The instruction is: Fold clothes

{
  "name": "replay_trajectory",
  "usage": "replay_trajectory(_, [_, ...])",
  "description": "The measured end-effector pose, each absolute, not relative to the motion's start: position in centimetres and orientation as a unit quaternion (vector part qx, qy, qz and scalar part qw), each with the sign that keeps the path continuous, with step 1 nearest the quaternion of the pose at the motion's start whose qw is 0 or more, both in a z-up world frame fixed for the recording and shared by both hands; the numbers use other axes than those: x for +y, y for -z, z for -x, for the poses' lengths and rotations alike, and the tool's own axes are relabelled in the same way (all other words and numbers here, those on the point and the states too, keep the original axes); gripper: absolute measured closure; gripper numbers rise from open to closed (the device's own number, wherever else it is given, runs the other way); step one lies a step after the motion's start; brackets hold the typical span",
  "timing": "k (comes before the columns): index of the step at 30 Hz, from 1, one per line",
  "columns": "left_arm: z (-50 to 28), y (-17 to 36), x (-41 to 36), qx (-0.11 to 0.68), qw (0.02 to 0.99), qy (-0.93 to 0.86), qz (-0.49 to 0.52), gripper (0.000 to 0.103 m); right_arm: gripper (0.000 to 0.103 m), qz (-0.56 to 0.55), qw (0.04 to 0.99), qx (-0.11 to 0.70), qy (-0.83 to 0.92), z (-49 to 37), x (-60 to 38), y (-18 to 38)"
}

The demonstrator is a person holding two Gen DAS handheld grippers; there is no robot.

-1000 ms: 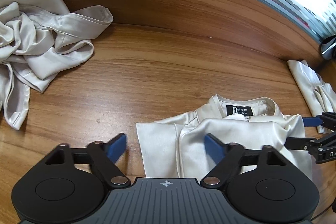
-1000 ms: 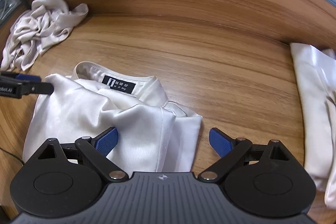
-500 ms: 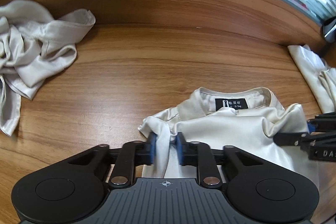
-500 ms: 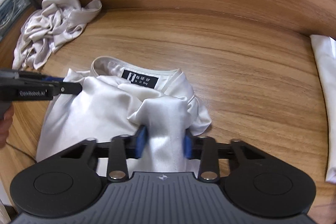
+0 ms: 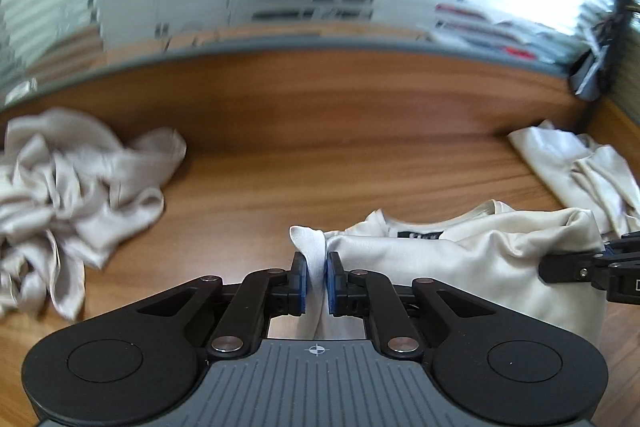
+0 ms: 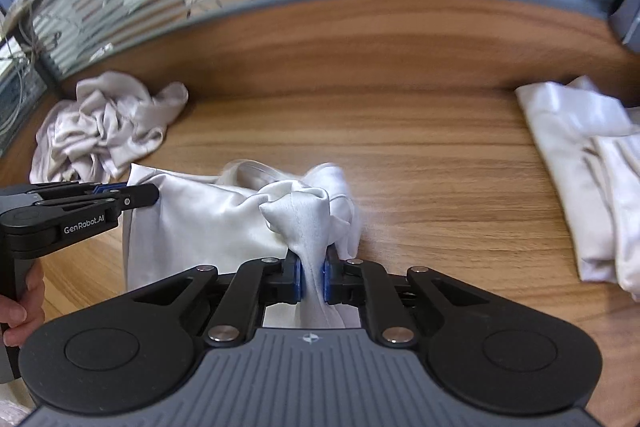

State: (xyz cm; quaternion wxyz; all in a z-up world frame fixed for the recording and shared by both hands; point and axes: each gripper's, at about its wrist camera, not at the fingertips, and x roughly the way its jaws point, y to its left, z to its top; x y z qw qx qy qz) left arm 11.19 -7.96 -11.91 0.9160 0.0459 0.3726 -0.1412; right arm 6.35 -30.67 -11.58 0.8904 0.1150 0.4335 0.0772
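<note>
A crumpled pile (image 5: 76,195) lies far left on the table (image 5: 320,163). The left gripper (image 5: 316,281) pinches the shirt's (image 5: 460,259) left edge; the right gripper (image 6: 311,277) pinches its right edge, near centre. Folded clothes (image 6: 580,179) lie far right.

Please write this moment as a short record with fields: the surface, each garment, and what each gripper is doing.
surface: brown wood-grain table
garment in work: cream satin top with a black neck label, bunched, partly raised
left gripper: shut on a pinch of the top's left edge
right gripper: shut on a pinch of the top's right edge
left of table: crumpled beige satin pile, unfolded
right of table: flat white garments, apparently folded
</note>
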Motion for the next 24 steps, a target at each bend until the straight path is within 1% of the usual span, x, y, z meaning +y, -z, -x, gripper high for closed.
replay_trajectory(12, [-11.1, 8.8, -9.3, 0.314, 0.918, 0.225, -0.087, 0.092, 0.093, -0.130, 0.921, 0.367, 0.007, -0.9, -29.4, 6.9])
replay_trajectory(18, [-11.5, 7.5, -12.2, 0.287, 0.911, 0.267, -0.124, 0.092, 0.093, -0.143, 0.925, 0.349, 0.042, 1.1, -30.5, 5.3])
replay_trajectory(24, [-11.8, 5.6, -17.5, 0.243, 0.911, 0.293, -0.157, 0.092, 0.093, -0.170, 0.929, 0.325, 0.053, 2.9, -34.2, 3.5])
